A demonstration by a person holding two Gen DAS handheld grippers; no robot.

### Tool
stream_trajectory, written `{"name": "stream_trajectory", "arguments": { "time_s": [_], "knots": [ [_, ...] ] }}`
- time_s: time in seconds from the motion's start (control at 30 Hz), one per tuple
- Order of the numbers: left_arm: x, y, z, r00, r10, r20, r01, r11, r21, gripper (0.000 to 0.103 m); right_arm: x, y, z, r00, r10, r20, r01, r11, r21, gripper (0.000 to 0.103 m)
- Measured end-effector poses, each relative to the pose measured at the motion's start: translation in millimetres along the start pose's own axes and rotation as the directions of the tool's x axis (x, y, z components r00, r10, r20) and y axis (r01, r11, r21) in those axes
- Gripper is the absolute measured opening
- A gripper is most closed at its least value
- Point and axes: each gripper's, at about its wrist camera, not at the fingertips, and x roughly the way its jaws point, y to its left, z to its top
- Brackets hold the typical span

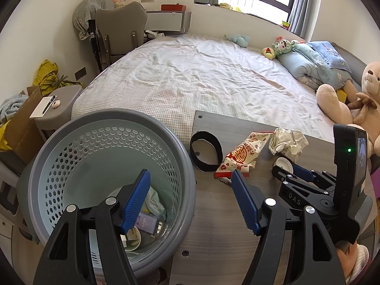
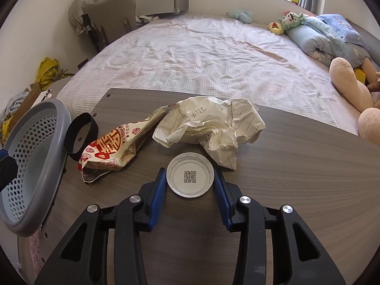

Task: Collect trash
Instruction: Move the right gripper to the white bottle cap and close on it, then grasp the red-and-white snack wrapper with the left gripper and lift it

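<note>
Right hand-held gripper spread around a white lid on the counter.
Left hand-held gripper hangs spread, empty, one finger over the bin.

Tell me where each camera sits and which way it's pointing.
Left wrist: on the left claw, open over the trash basket and table edge, facing the bed; the right claw shows.
Right wrist: on the right claw, low over the table, straddling the white lid.
Shared: lid, snack wrapper, crumpled paper, black band, basket, bed.
</note>
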Motion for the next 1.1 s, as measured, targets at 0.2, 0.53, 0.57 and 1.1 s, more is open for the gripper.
{"name": "stream_trajectory", "arguments": {
  "time_s": [0.2,0.53,0.57,1.1],
  "knots": [
    [6,-12,2,1.000,-0.008,-0.025,0.009,1.000,0.017,0.068,-15,-10,-10,0.999,0.049,0.010,-0.049,0.999,0.015,0.039],
    [45,-60,19,0.994,-0.034,-0.101,0.044,0.993,0.106,0.068,-51,-47,-32,0.993,0.115,0.030,-0.117,0.989,0.085,0.039],
    [51,-64,21,0.994,-0.029,-0.108,0.041,0.992,0.116,0.068,-53,-51,-33,0.993,0.114,0.033,-0.117,0.989,0.089,0.039],
    [106,-100,36,0.985,0.045,-0.164,-0.009,0.977,0.212,0.068,-72,-96,-43,0.986,0.141,0.085,-0.153,0.975,0.159,0.039]
  ]
}}
